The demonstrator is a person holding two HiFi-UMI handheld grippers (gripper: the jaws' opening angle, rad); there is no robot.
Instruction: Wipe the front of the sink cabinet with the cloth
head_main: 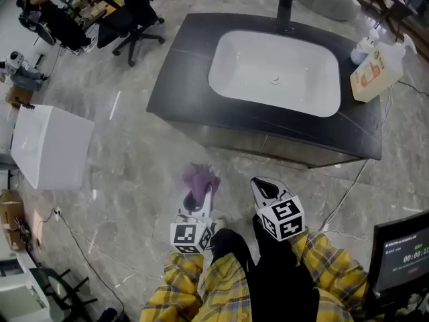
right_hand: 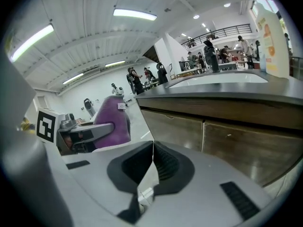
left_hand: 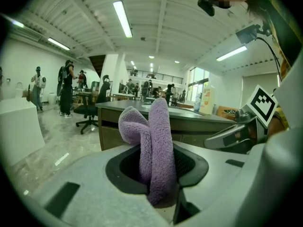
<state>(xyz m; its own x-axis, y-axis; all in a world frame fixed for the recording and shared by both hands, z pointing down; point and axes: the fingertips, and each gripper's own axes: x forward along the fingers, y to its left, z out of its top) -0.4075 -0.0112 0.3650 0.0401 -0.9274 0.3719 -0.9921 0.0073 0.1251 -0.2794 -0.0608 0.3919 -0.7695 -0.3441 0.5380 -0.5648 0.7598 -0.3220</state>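
The left tongs [left_hand: 158,171] are clamped on a purple cloth [left_hand: 158,141]. The cloth stands up out of the black pads in a thick fold, with a second lobe curling over to the left. The right tongs [right_hand: 152,167] are closed pad against pad, with nothing between them.

In the head view both tongs hang side by side above the grey marble floor [head_main: 127,173], just in front of the person's yellow plaid trousers [head_main: 335,274]. The left pair is on the left with the cloth sticking out ahead of it.

The sink cabinet [head_main: 268,146] stands ahead of them, and its brown front panels are well apart from the cloth. The right gripper view shows those panels close on its right side, with a vertical seam between two doors.

The cabinet carries a dark tabletop [head_main: 181,79] with a white basin [head_main: 275,72] set into it. A black faucet [head_main: 285,9] stands at the far edge. A pale bottle with an orange label [head_main: 375,72] stands at the right end of the tabletop.

A white box [head_main: 50,146] sits on the floor to the left, and a black office chair [head_main: 134,22] stands beyond it. A dark monitor [head_main: 402,253] shows at the lower right.
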